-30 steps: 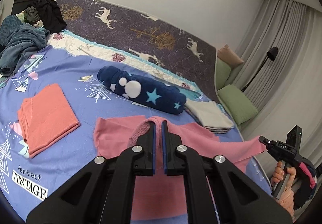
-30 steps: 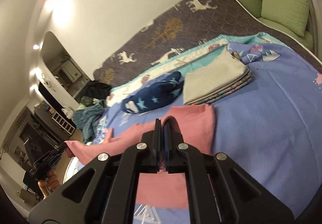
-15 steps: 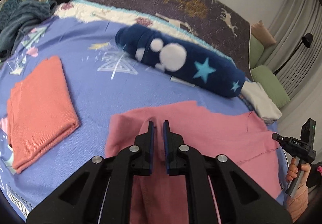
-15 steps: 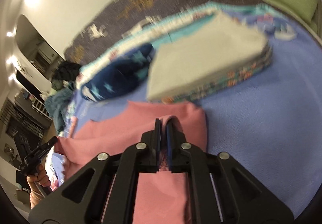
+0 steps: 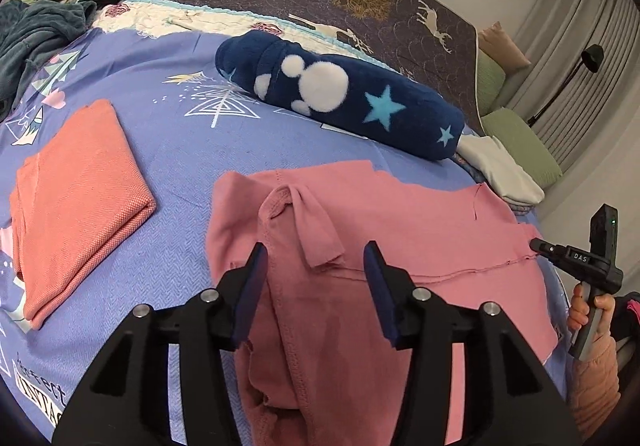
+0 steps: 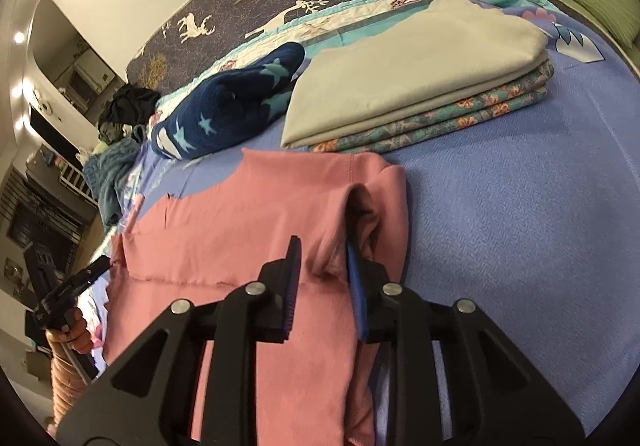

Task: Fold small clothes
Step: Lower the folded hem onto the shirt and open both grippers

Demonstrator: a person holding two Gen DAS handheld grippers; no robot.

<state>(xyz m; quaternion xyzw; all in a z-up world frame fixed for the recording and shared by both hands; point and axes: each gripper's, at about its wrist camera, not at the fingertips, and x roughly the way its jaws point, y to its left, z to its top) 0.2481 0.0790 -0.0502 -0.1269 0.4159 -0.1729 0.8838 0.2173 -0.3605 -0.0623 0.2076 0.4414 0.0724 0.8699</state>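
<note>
A pink garment [image 5: 400, 213] lies spread across the blue-violet bedsheet [image 5: 192, 149], its near part hanging over the bed's front edge. My left gripper [image 5: 314, 266] sits low over the garment's left corner with its jaws opening wide. A pinched-up ridge of pink cloth stands between them, and neither pad presses it. My right gripper [image 6: 320, 258] hovers at the garment's [image 6: 240, 230] right corner, jaws slightly apart around a loose fold. Each gripper's tip also shows in the other's view, as the right gripper [image 5: 536, 244] and the left gripper [image 6: 106, 262].
A folded orange cloth [image 5: 76, 181] lies to the left. A navy fleece roll [image 5: 340, 93] with stars lies behind the garment. A stack of folded clothes [image 6: 416, 73] sits at the back right. Unfolded clothes [image 5: 36, 25] are heaped far left, and green pillows [image 5: 520, 141] lie beyond the bed.
Both grippers came down and forward, laying the pink garment flat on the bed. Both were shut on its corners; the left jaws have parted widely, the right a little, releasing the cloth.
</note>
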